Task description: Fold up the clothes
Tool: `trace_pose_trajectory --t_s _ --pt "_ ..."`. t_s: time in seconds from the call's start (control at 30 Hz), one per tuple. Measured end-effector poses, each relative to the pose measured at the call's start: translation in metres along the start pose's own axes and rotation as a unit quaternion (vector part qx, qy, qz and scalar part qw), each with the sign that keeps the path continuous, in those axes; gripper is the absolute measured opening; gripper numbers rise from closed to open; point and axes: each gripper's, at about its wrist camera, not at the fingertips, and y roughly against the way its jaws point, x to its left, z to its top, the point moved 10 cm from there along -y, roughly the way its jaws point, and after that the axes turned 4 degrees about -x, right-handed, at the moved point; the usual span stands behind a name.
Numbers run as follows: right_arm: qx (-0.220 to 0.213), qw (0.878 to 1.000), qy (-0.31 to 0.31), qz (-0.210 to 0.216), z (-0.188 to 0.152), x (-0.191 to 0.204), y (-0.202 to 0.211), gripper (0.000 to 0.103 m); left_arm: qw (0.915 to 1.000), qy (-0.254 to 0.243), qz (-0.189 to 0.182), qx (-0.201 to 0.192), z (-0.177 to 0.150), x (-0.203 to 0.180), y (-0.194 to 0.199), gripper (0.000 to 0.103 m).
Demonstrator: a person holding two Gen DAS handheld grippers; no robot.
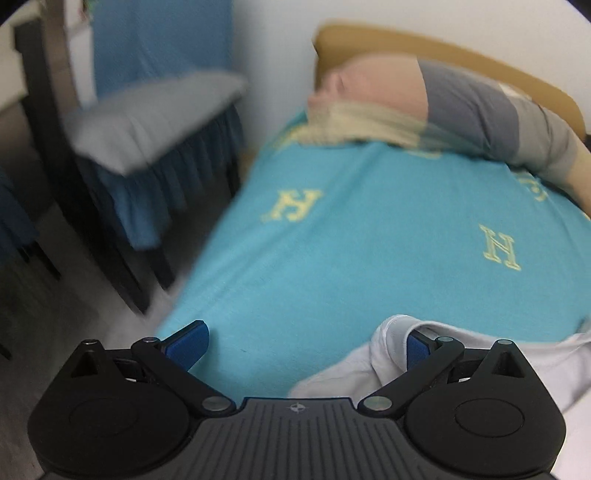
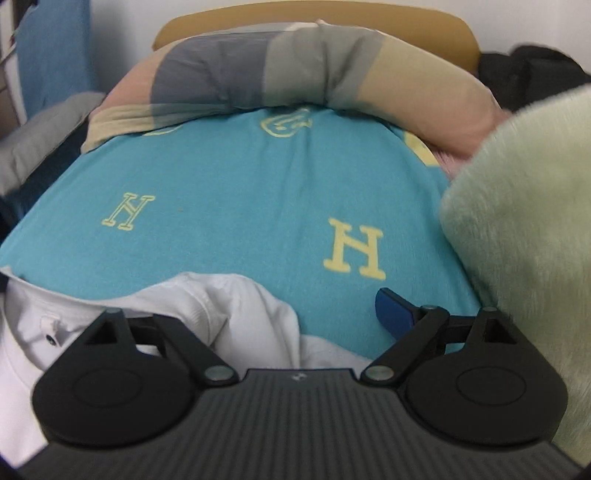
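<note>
A white shirt (image 2: 236, 306) with a collar and a small dark button lies crumpled at the near edge of the teal bed sheet (image 2: 229, 206). My right gripper (image 2: 297, 314) is open wide. Its right blue pad (image 2: 393, 310) rests over the sheet, and its left finger is hidden under a fold of the shirt. In the left wrist view the same shirt (image 1: 354, 373) is at the lower right. My left gripper (image 1: 303, 345) is open too. Its left pad (image 1: 188, 345) is bare above the sheet, and cloth drapes over its right pad (image 1: 416, 349).
A long striped pillow (image 2: 295, 70) in pink, grey and beige lies across the head of the bed before a wooden headboard (image 2: 314, 18). A fluffy pale green blanket (image 2: 524, 221) rises on the right. Left of the bed is a dark chair with a grey cushion (image 1: 147, 118).
</note>
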Motion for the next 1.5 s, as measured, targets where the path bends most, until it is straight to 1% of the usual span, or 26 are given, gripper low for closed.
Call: trace_pose_trajectory --t_s 0.1,0.13,0.2,0.23,0.33,0.4,0.47,0.53,0.67,0.77,0.87,0.9,0.97,1.03,1.07,1.1,1.13,1.17,1.27,1.33,1.4,1.5 --pt "0.043 0.998 -0.001 0.039 0.01 0.009 0.002 0.089 0.9977 0.004 -0.024 0.063 0.002 0.001 0.003 0.103" --pt "0.052 0.997 -0.003 0.054 0.013 0.014 0.006 0.089 0.9968 0.004 -0.033 0.072 0.003 0.001 0.009 0.103" --pt "0.062 0.995 -0.003 0.078 0.015 0.023 0.017 0.089 0.9961 -0.005 -0.051 0.073 0.008 -0.002 0.027 0.103" --pt "0.059 0.995 -0.001 0.083 0.016 0.026 0.025 0.089 0.9964 -0.013 -0.054 0.065 0.01 -0.004 0.037 0.103" --pt "0.031 0.996 0.004 0.081 0.019 0.032 0.054 0.089 0.9985 -0.039 -0.039 0.01 0.009 -0.01 0.075 0.103" --pt "0.008 0.996 -0.002 0.086 0.019 0.034 0.082 0.089 0.9983 -0.036 -0.037 -0.027 0.001 -0.009 0.11 0.103" --pt "-0.016 0.995 -0.012 0.093 0.017 0.035 0.114 0.089 0.9973 -0.018 -0.034 -0.063 -0.01 -0.006 0.147 0.103" --pt "-0.037 0.995 -0.018 0.095 0.009 0.035 0.154 0.089 0.9952 0.009 -0.037 -0.09 -0.033 -0.003 0.187 0.103" --pt "-0.07 0.992 -0.029 0.104 -0.021 0.033 0.245 0.089 0.9893 0.067 -0.054 -0.118 -0.101 0.004 0.275 0.103" --pt "-0.095 0.989 -0.025 0.107 -0.053 0.03 0.309 0.089 0.9857 0.081 -0.068 -0.131 -0.155 0.012 0.322 0.103" --pt "-0.124 0.987 -0.008 0.105 -0.086 0.028 0.362 0.089 0.9857 0.077 -0.049 -0.142 -0.199 0.018 0.363 0.103" --pt "-0.133 0.986 -0.005 0.105 -0.098 0.027 0.377 0.089 0.9864 0.079 -0.043 -0.138 -0.209 0.019 0.374 0.103" --pt "-0.142 0.983 -0.016 0.115 -0.12 0.024 0.402 0.089 0.9885 0.091 -0.036 -0.115 -0.221 0.02 0.393 0.103" --pt "-0.142 0.981 -0.04 0.13 -0.137 0.018 0.42 0.089 0.9844 0.117 -0.058 -0.118 -0.225 0.021 0.411 0.103" --pt "-0.144 0.978 -0.055 0.142 -0.144 0.014 0.427 0.089 0.9817 0.131 -0.067 -0.12 -0.225 0.023 0.417 0.103" --pt "-0.147 0.974 -0.069 0.155 -0.15 0.009 0.434 0.089 0.9799 0.146 -0.069 -0.117 -0.226 0.025 0.415 0.103" --pt "-0.147 0.972 -0.081 0.165 -0.157 0.005 0.437 0.089 0.9784 0.16 -0.065 -0.113 -0.226 0.028 0.409 0.103" --pt "-0.142 0.972 -0.086 0.166 -0.162 0.001 0.436 0.089 0.9772 0.172 -0.059 -0.109 -0.228 0.032 0.401 0.103" --pt "-0.126 0.974 -0.097 0.159 -0.17 -0.008 0.419 0.089 0.9779 0.188 -0.017 -0.089 -0.234 0.047 0.361 0.103" --pt "-0.109 0.975 -0.118 0.153 -0.175 -0.016 0.401 0.089 0.9768 0.202 0.01 -0.071 -0.238 0.057 0.334 0.102" --pt "-0.085 0.973 -0.149 0.154 -0.185 -0.021 0.384 0.089 0.9747 0.213 0.027 -0.062 -0.237 0.066 0.312 0.101" --pt "-0.065 0.964 -0.191 0.174 -0.19 -0.028 0.369 0.089 0.9718 0.222 0.037 -0.072 -0.226 0.074 0.287 0.101"
